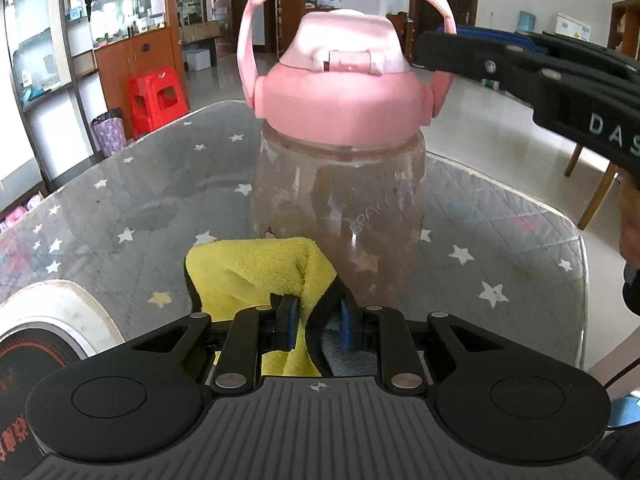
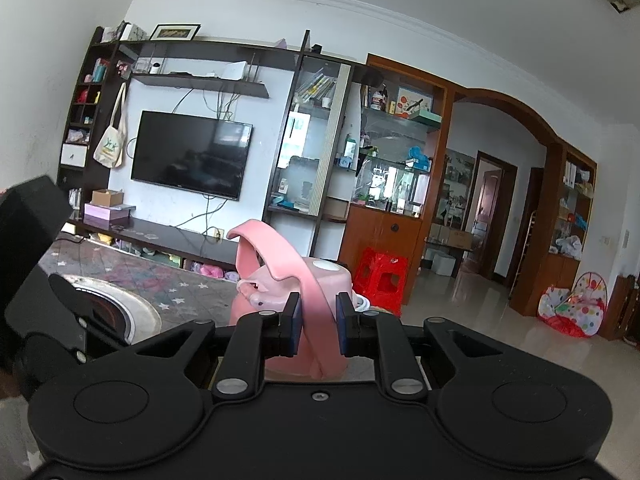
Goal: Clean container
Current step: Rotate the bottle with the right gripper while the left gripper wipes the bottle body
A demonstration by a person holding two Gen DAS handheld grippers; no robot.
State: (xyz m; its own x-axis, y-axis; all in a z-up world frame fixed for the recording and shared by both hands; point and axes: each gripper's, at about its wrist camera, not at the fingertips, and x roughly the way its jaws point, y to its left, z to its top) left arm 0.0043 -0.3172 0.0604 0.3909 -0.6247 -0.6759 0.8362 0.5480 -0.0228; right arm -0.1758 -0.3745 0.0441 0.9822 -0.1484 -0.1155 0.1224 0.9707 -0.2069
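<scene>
Two hand-held grippers work on one clear water bottle (image 1: 340, 200) that stands upright on a star-patterned table cover (image 1: 120, 200), its pink lid (image 1: 344, 96) on and its carrying strap (image 1: 256, 16) arched overhead. The left gripper (image 1: 318, 322), low and just in front of the bottle's base, has its blue pads drawn close on a fold of yellow cloth (image 1: 256, 272), whose free end lies against the lower wall of the bottle. The right gripper (image 2: 318, 324) comes in from above and to the side, its two pads flanking the pink strap with the band between them; whether they pinch it or merely bracket it cannot be told for certain. The bottle's clear wall shows a brownish haze and pale smears, so by the look of it the cleaning is unfinished: the cloth touches only the foot of the container, and the upper wall and shoulder appear to need wiping. A round white appliance (image 1: 60, 312) sits to the left gripper's near left.
</scene>
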